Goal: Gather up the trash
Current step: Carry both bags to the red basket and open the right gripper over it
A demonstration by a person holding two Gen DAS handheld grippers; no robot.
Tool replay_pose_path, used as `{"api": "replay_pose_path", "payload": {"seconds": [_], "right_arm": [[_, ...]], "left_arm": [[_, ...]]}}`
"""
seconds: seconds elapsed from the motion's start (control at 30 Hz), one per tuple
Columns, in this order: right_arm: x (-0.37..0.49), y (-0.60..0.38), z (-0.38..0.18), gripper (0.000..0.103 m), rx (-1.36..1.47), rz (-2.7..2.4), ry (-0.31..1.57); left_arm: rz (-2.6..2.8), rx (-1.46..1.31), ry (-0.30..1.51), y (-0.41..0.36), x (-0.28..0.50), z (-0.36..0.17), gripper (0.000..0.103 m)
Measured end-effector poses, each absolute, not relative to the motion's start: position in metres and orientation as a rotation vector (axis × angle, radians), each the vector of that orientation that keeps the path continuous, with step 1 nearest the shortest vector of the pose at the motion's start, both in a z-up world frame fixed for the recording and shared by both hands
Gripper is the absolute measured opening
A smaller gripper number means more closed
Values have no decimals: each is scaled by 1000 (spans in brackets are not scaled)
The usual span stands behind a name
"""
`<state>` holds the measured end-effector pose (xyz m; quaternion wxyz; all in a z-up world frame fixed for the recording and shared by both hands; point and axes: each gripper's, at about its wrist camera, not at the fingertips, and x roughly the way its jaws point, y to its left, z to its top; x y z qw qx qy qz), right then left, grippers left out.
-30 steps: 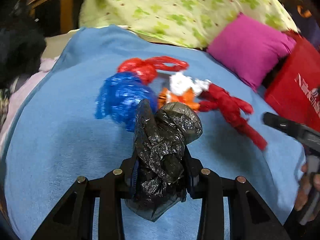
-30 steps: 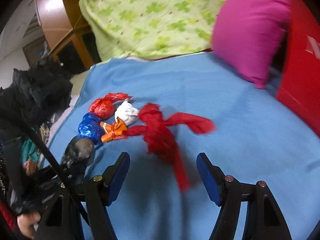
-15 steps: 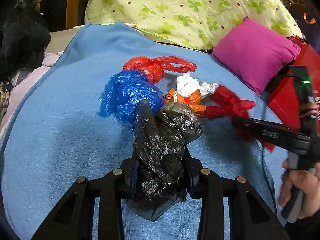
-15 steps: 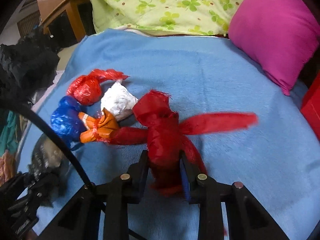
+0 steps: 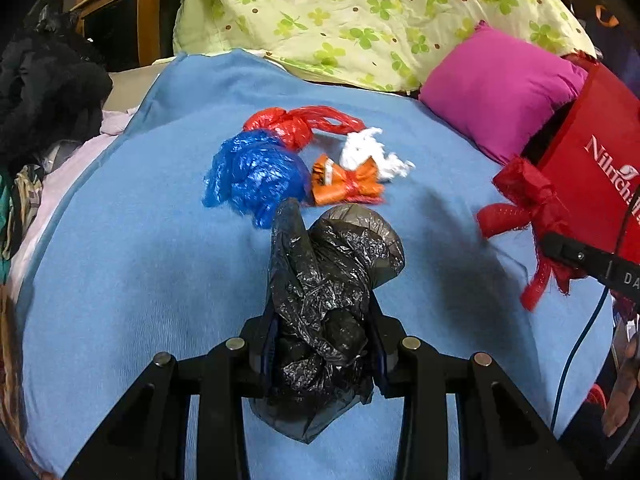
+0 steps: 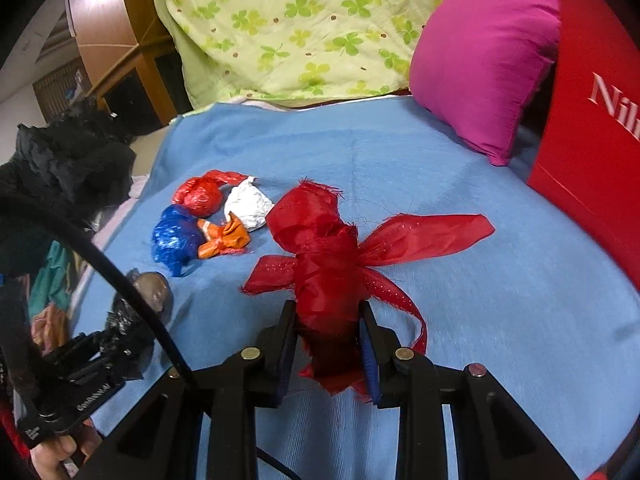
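My left gripper (image 5: 322, 344) is shut on a crumpled black plastic bag (image 5: 328, 280), held just above the blue blanket (image 5: 140, 264). My right gripper (image 6: 328, 344) is shut on a knotted red cloth bundle (image 6: 320, 256) with ribbon-like tails, lifted off the blanket; the same red bundle (image 5: 528, 204) shows at the right of the left wrist view. Four pieces lie in a cluster on the blanket: a blue bag (image 5: 256, 176), a red plastic bag (image 5: 288, 126), an orange wrapper (image 5: 346, 182) and a white crumpled wad (image 5: 368, 152).
A magenta pillow (image 5: 500, 92) and a red carrier bag (image 5: 600, 168) stand at the right. A green clover-print quilt (image 5: 360, 12) lies behind. Dark clothing (image 5: 44, 84) is heaped at the left edge, with wooden furniture (image 6: 116, 40) beyond. A hand (image 6: 52, 452) holds the left gripper.
My right gripper went from open around the red cloth bundle to shut on it, then lifted it rightward off the blanket. The left gripper kept its hold on the black bag.
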<state>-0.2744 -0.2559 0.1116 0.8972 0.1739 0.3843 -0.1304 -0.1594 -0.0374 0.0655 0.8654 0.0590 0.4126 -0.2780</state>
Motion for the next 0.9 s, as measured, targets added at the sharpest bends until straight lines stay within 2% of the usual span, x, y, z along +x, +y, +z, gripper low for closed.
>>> {"api": "replay_pose_path", "payload": {"seconds": [0.9], "right_arm": [[-460,-283,170,31,494,-381,556]], "left_arm": [[-769,269,700,-115,-289,141,39]]}}
